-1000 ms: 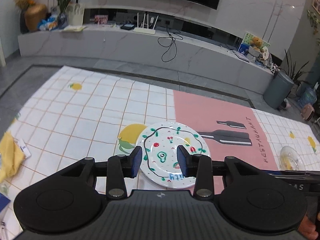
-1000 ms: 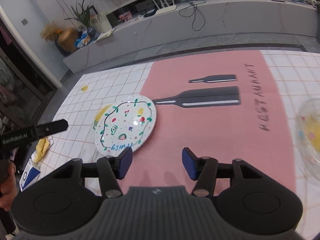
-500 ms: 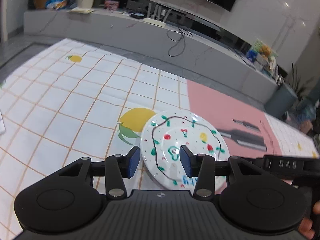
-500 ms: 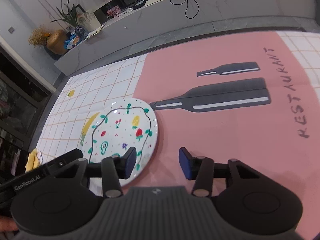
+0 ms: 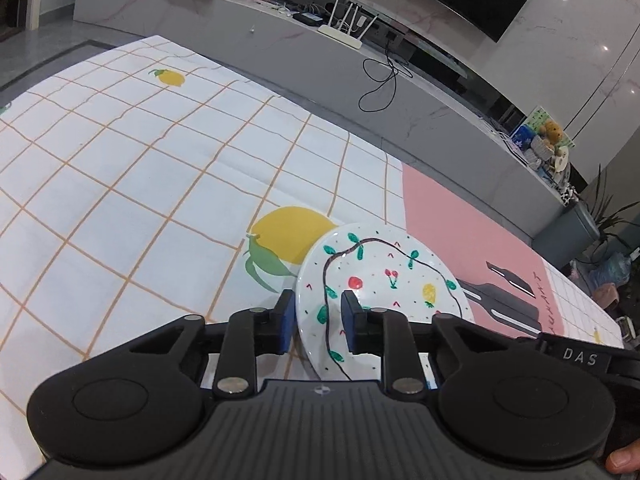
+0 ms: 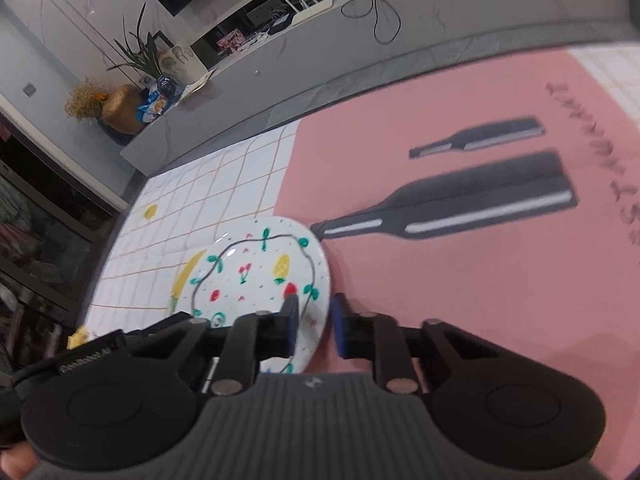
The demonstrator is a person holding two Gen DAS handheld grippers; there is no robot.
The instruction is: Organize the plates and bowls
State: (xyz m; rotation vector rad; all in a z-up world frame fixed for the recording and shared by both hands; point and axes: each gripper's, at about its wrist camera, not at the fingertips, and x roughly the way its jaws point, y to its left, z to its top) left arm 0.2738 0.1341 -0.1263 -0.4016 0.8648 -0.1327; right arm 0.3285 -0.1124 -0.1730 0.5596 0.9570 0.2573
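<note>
Blue pads on our left gripper are closing over the plate, its near-left rim between them. Our right gripper closes over the plate's right rim the same way. We can't tell whether any pad presses yet. White and glossy, the plate carries painted fruit inside a dark wavy line, lying on the mat across its checked and pink parts.

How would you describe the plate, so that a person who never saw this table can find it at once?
Look at the tablecloth, where its white checked part meets the pink panel with black bottles. The plate lies there, beside the big printed lemon. It is round and white, hand-painted with a wavy black line, green leaves, cherries and a pineapple, and both grippers are closing on its rim.
</note>
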